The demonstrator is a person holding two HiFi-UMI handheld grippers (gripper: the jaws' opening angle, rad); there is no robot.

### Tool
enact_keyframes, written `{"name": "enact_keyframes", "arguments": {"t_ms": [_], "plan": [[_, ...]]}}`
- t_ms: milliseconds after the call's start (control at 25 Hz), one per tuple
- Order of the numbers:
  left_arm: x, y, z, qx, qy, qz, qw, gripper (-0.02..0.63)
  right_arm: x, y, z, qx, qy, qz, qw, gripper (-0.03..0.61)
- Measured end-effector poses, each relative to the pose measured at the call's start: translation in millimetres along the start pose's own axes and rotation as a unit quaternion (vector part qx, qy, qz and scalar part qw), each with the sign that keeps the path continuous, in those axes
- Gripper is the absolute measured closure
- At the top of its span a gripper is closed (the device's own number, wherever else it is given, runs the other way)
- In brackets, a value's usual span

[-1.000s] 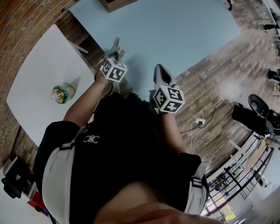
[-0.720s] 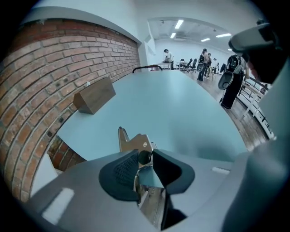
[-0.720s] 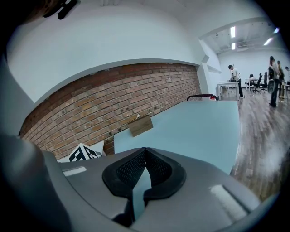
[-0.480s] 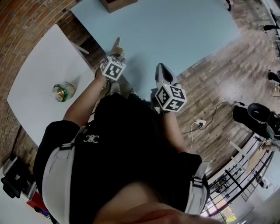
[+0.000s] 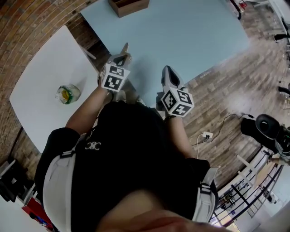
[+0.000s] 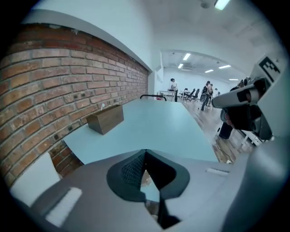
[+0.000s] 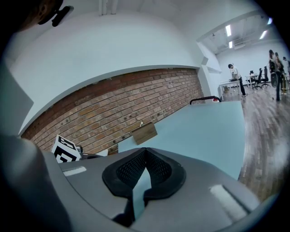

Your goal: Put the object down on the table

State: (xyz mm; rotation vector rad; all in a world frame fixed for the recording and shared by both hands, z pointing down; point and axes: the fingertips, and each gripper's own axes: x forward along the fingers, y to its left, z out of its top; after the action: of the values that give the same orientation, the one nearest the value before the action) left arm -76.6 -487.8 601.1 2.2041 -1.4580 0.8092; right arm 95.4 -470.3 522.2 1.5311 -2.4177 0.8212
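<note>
A small glass jar [image 5: 68, 94] with green and yellow contents rests on the white table [image 5: 41, 90] at the left, apart from both grippers. My left gripper [image 5: 125, 45] hovers over the near corner of the light blue table [image 5: 181, 31]. Its jaws are shut with nothing between them, as the left gripper view [image 6: 145, 152] shows. My right gripper [image 5: 166, 69] hangs beside it at the blue table's near edge, and its jaws [image 7: 145, 150] meet at the tips, empty.
A brown wooden box [image 5: 129, 5] stands at the blue table's far end by the brick wall [image 6: 68, 90], also seen as the box [image 7: 144, 132] in the right gripper view. Wood floor [image 5: 235, 86] with a cable and power socket [image 5: 207, 135] lies to the right. People stand far off [image 6: 206, 93].
My left gripper's jaws, apart a second ago, have come together with nothing in them. The jar has stayed on the white table. The right gripper has hardly moved.
</note>
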Motion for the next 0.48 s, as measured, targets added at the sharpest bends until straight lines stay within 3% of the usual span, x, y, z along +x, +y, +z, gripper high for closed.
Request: {"name": "enact_keyframes", "arguments": {"t_ms": [200, 360, 480], "plan": [[-26.9, 1.5, 36.2, 0.017, -0.06, 0.031, 0.9976, 0.614, 4.6, 13.6, 9.9, -0.006, -0.019, 0.022, 1.0, 0.565], [-46.7, -19.5, 63.7, -0.018, -0.076, -0.014, 0.9969, 0.614, 2.9, 26.3, 21.3, -0.02, -0.05, 0.04, 0.998, 0.565], [-58.2, -26.7, 79.7, -0.024, -0.091, -0.022, 0.9954, 0.614, 2.8, 32.4, 29.0, -0.036, -0.067, 0.044, 0.996, 0.566]]}}
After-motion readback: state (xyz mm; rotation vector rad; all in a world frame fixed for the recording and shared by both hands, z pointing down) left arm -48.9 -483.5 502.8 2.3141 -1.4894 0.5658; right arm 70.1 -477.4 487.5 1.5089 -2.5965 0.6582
